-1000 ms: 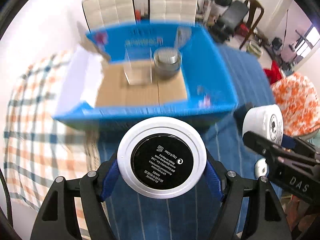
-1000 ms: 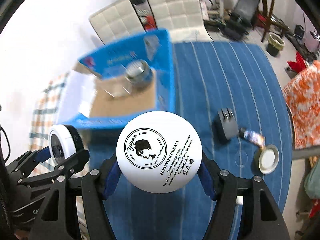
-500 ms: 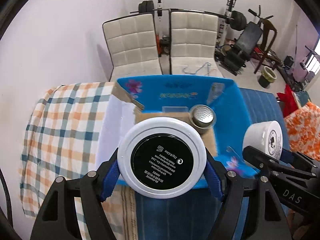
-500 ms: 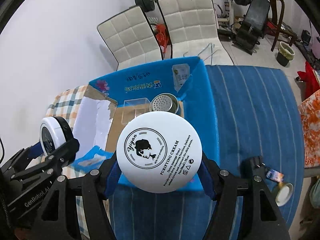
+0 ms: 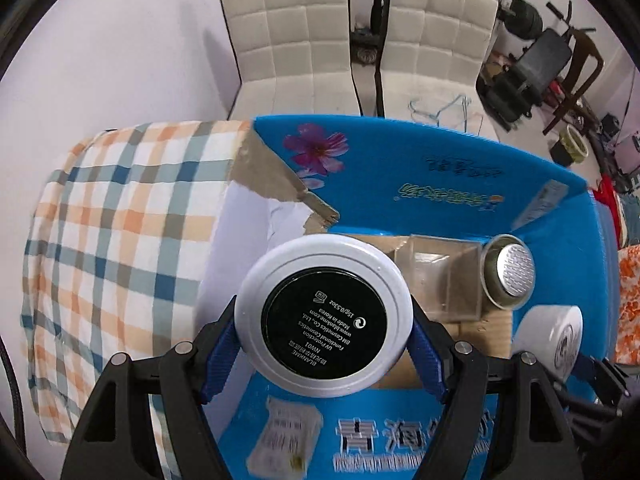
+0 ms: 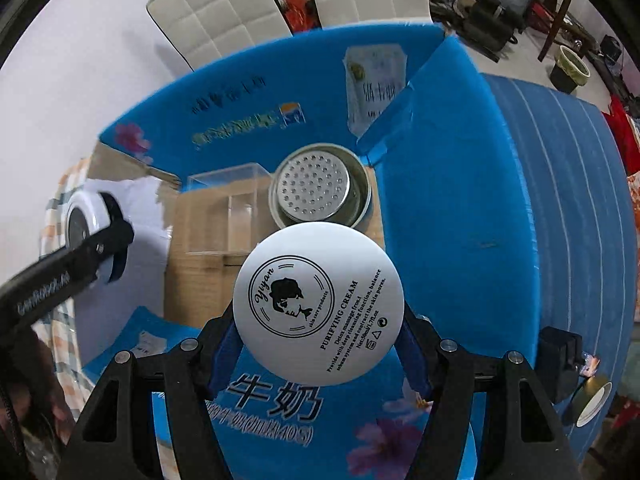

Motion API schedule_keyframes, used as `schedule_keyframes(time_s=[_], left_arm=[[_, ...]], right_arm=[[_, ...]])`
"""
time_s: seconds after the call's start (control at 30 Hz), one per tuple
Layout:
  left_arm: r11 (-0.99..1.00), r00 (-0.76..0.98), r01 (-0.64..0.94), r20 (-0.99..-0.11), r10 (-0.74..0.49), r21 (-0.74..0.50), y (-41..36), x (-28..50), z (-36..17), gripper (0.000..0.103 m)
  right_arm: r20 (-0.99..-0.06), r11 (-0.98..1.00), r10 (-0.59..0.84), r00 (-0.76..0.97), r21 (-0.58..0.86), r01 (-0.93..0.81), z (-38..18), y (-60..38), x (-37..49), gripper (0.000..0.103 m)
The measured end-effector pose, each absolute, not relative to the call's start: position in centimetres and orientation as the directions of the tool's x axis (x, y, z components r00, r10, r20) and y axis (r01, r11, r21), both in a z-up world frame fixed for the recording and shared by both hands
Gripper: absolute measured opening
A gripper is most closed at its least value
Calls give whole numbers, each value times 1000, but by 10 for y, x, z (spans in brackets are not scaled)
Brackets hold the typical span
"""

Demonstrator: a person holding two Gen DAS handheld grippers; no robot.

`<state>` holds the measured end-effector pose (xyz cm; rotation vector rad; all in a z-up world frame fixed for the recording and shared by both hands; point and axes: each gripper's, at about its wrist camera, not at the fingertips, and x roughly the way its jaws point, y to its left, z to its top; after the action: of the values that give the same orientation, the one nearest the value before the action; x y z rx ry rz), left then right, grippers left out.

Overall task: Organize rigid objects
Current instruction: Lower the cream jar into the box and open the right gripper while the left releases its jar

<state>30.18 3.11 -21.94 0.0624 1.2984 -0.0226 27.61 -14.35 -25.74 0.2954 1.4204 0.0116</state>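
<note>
My left gripper [image 5: 323, 354] is shut on a round white compact with a black label [image 5: 323, 312], held over the open blue cardboard box [image 5: 440, 168]. My right gripper [image 6: 318, 344] is shut on a white cream jar [image 6: 318, 304], also above the box; that jar [image 5: 554, 340] shows at the right edge of the left wrist view. On the box's brown floor stand a clear plastic box [image 5: 444, 276] and a perforated metal tin [image 6: 318, 190]. The left compact [image 6: 86, 216] appears at the left of the right wrist view.
The blue box [image 6: 460, 216] sits on a table with a checked cloth [image 5: 120, 232] at left and a blue striped cloth [image 6: 572, 184] at right. A black block [image 6: 560, 356] and a small lid [image 6: 594, 404] lie on the striped cloth. Two white chairs [image 5: 288, 28] stand behind.
Both grippers, each still holding its jar, moved forward and down from in front of the box to above its inside. The box now looks much closer.
</note>
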Motion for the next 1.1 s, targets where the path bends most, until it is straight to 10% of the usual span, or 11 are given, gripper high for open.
schedule_keyframes(time_s=[0.9, 1.1], left_arm=[[994, 42, 10, -993, -111, -111, 19, 347, -280, 75], [995, 38, 16, -994, -102, -102, 15, 350, -282, 77]], right_arm=[[-977, 960, 200, -77, 179, 213, -344, -132, 312, 71], [-977, 961, 200, -77, 181, 209, -348, -125, 312, 88]])
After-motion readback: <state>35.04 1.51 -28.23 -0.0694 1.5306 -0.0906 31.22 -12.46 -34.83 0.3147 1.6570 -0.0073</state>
